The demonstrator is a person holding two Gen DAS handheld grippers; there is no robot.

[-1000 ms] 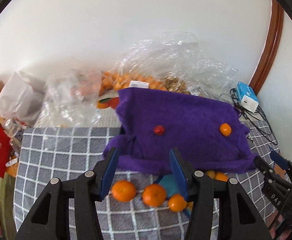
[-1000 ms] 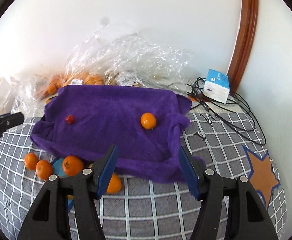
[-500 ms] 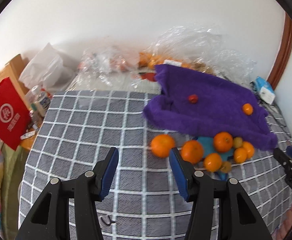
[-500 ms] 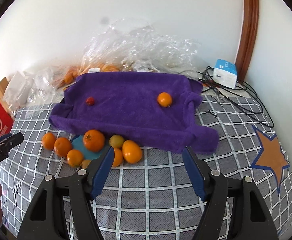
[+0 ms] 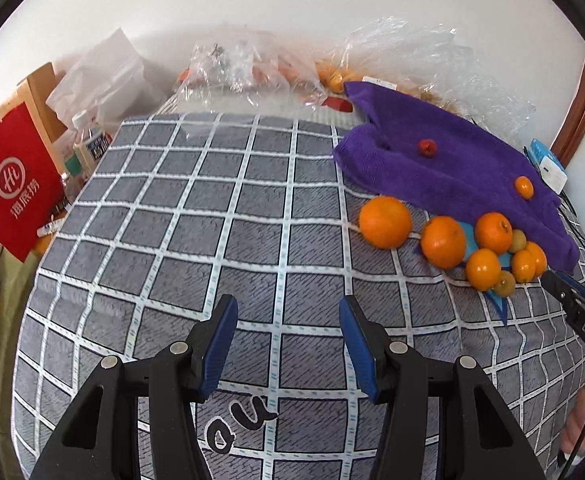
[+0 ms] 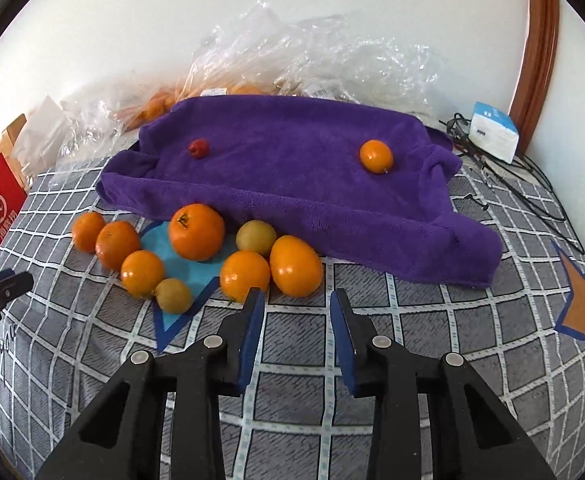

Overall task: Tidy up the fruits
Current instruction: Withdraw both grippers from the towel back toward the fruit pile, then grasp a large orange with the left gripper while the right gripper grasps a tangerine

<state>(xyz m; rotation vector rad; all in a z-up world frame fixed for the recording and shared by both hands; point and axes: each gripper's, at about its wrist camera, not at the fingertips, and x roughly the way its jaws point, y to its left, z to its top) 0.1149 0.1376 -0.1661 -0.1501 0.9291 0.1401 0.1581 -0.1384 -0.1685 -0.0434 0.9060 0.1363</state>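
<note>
purple towel (image 6: pixel 300 184): plush cloth, matt, short fuzzy nap
checked blanket (image 5: pixel 220 240): grey woven cloth, ribbed texture, white stitched grid lines
oranges (image 6: pixel 196 232): smooth, slightly glossy peel
clear bags (image 6: pixel 312 60): thin crinkled plastic, shiny
red bag (image 5: pixel 12 184): paper, matt
left gripper (image 5: pixel 288 328): black matt plastic, blue pads, metal rivets
door frame (image 6: pixel 536 52): varnished wood, glossy
</note>
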